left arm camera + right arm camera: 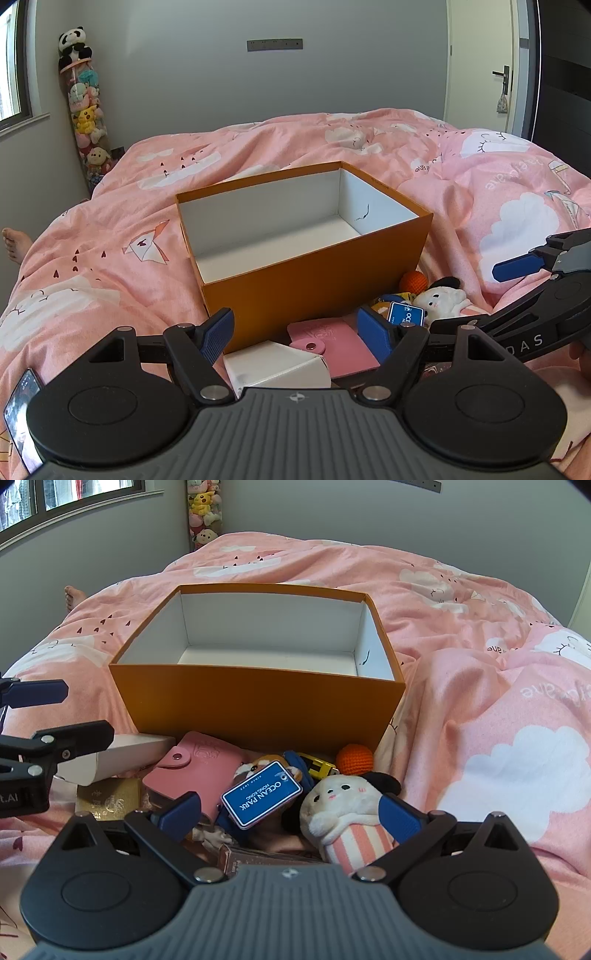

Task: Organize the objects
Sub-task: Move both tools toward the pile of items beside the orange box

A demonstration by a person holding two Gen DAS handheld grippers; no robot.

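Orange box (258, 705) empty, clutter against near wall

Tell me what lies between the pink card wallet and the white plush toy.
In the right wrist view, the blue Ocean Park tag lies between the pink card wallet and the white plush toy.

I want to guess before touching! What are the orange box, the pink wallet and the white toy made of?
Orange box: probably cardboard, matte, thin stiff walls. Pink wallet: looks like smooth leather or imitation, with a snap button. White toy: soft fuzzy plush.
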